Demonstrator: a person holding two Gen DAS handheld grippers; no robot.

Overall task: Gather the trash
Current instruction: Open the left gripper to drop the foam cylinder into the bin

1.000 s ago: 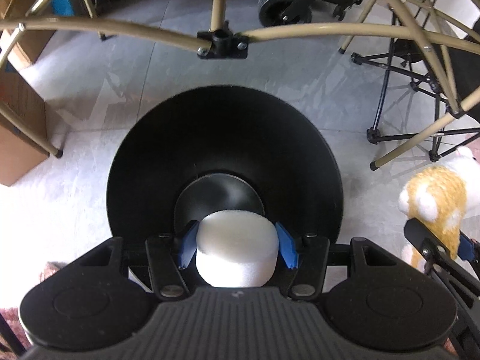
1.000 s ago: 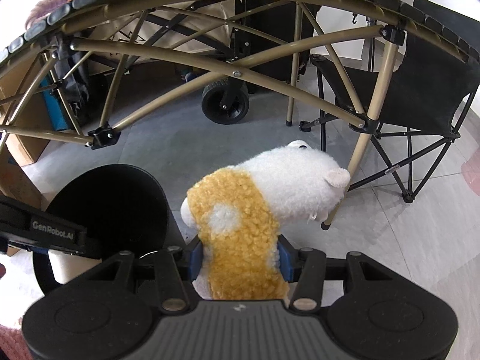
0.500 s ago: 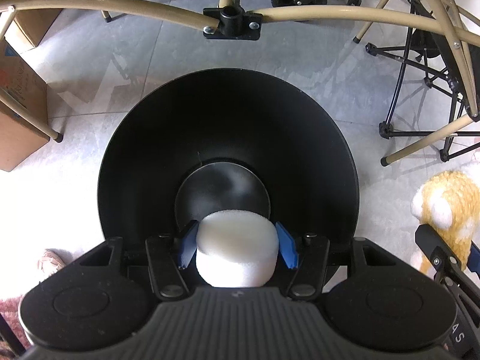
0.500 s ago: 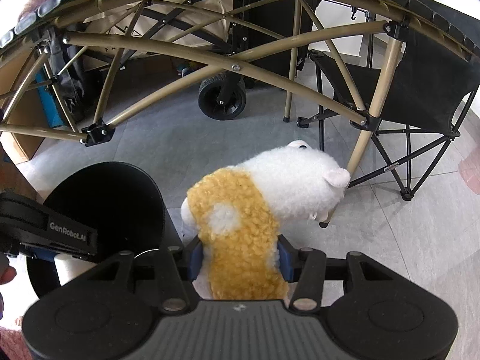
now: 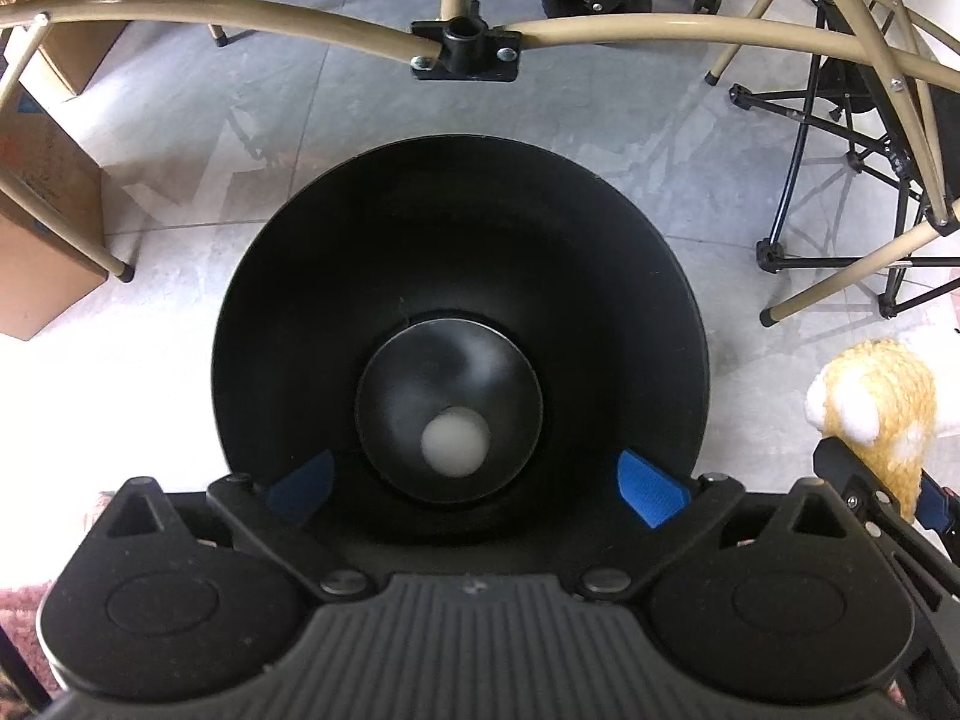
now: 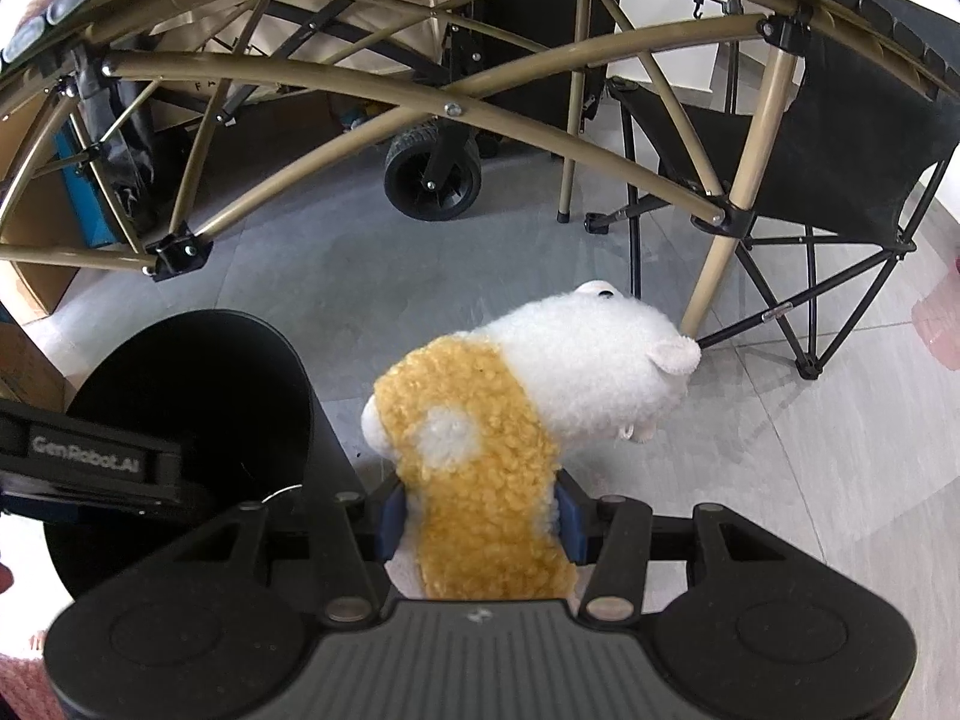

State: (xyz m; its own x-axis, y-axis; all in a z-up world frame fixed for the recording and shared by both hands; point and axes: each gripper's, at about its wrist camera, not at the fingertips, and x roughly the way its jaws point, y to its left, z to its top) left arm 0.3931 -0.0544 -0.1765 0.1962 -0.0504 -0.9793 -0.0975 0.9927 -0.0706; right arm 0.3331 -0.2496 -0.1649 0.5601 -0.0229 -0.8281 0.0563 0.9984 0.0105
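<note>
A round black trash bin (image 5: 540, 240) stands on the grey tiled floor, straight below my left gripper (image 5: 474, 489). Its jaws are opening and stand wide apart, with nothing pressed between the blue pads (image 5: 648, 486). A white foam puck (image 5: 455, 441) lies blurred at the bin's bottom. My right gripper (image 6: 480, 519) is shut on a yellow and white plush toy (image 6: 516, 408), held up just right of the bin (image 6: 198, 396). The plush toy (image 5: 876, 414) also shows at the right edge of the left wrist view. The left gripper's black body (image 6: 90, 468) hangs over the bin's mouth.
A tan tubular frame (image 5: 270, 15) arches over the bin on several legs. A black folding chair (image 6: 840, 138) stands at the right, a wheeled cart (image 6: 432, 180) behind the frame. Cardboard boxes (image 5: 42, 222) sit at the left. A pink rug (image 5: 24, 600) edges the lower left.
My left gripper has opened wide and the white foam puck has dropped out of it to the bottom of the bin. The right gripper still holds the plush toy in the same place.
</note>
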